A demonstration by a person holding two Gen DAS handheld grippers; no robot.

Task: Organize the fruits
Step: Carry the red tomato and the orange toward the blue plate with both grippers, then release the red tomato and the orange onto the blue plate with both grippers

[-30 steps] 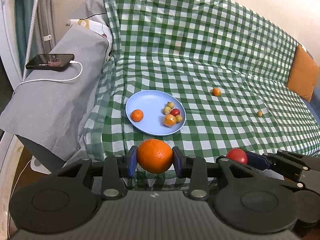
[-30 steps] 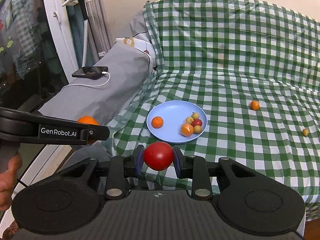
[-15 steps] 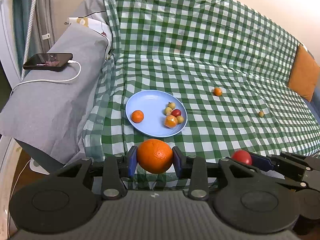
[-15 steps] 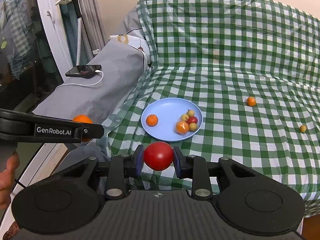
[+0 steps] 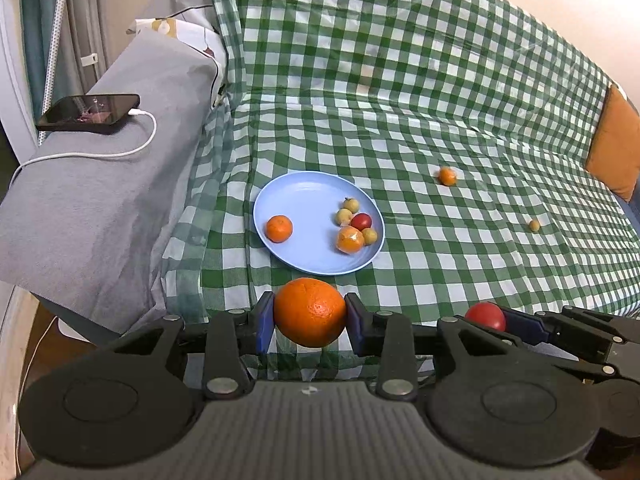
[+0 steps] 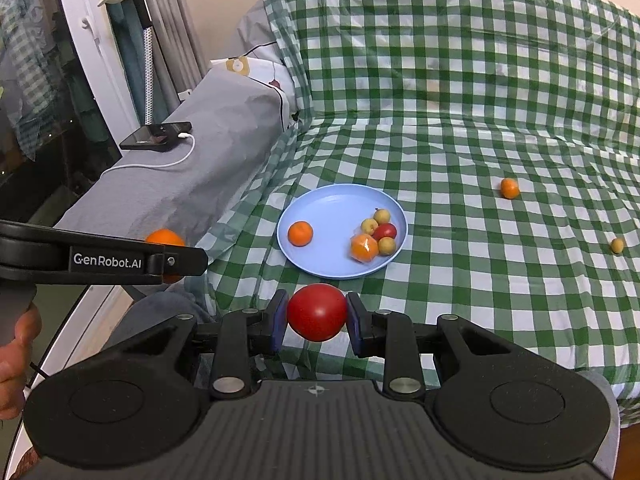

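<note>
My left gripper [image 5: 310, 314] is shut on a large orange [image 5: 310, 312], held in the air just before the near rim of the blue plate [image 5: 308, 196]. My right gripper [image 6: 316, 314] is shut on a red tomato [image 6: 317, 312], also just short of the blue plate [image 6: 336, 204]. The plate holds a small orange [image 5: 279, 228], a wrapped orange [image 5: 350, 239], a small red fruit [image 5: 361, 221] and small yellow fruits [image 5: 344, 216]. A small orange [image 5: 447, 176] and a small yellow fruit [image 5: 534, 224] lie loose on the green checked cloth [image 5: 440, 120] to the right.
A grey covered armrest [image 5: 104, 184] on the left carries a phone [image 5: 88, 113] with a white cable. An orange cushion [image 5: 614, 152] stands at the far right. The cloth climbs the sofa back behind the plate. A glass door [image 6: 48, 80] is at the far left.
Both grippers have kept hold of their fruit and drifted only slightly; the view of the plate has shifted a little. Nothing on the cloth has moved.
</note>
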